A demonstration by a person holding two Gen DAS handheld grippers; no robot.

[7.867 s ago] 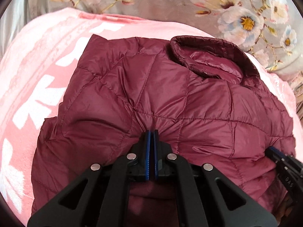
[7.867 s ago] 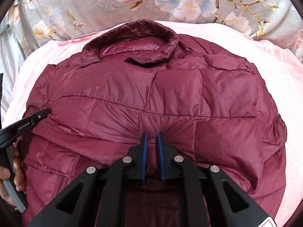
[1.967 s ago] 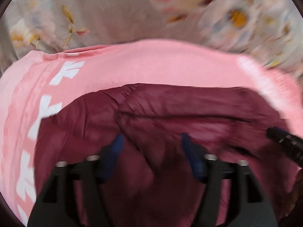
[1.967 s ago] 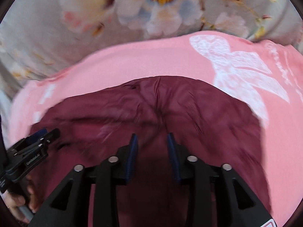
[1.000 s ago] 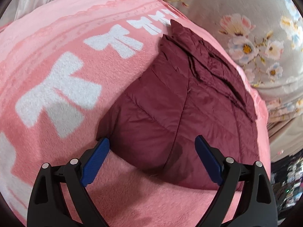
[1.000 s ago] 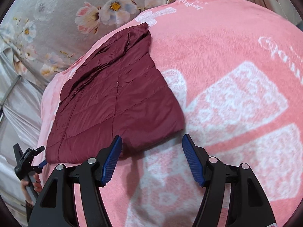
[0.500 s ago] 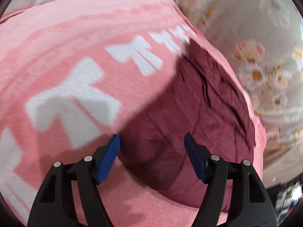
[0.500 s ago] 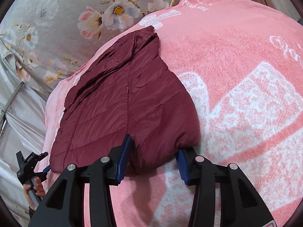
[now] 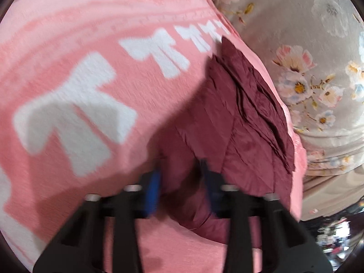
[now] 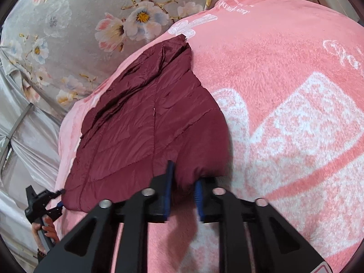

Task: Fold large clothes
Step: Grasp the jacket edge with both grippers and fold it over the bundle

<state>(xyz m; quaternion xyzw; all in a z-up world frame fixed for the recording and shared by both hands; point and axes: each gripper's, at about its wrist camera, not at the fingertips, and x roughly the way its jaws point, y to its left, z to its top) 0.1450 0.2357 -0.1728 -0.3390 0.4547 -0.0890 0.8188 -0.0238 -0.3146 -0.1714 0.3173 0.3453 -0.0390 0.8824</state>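
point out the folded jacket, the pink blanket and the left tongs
folded jacket (image 10: 141, 122), right wrist view, middle quilted panel
pink blanket (image 10: 284, 72), right wrist view, bare pink area right of the jacket
left tongs (image 9: 180, 182), left wrist view, between the blue tips, jacket corner between them

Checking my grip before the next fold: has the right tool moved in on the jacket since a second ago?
Yes. The right tool has closed in on the jacket corner lying on the pink blanket; its jaws have just been closing and now pinch that corner.
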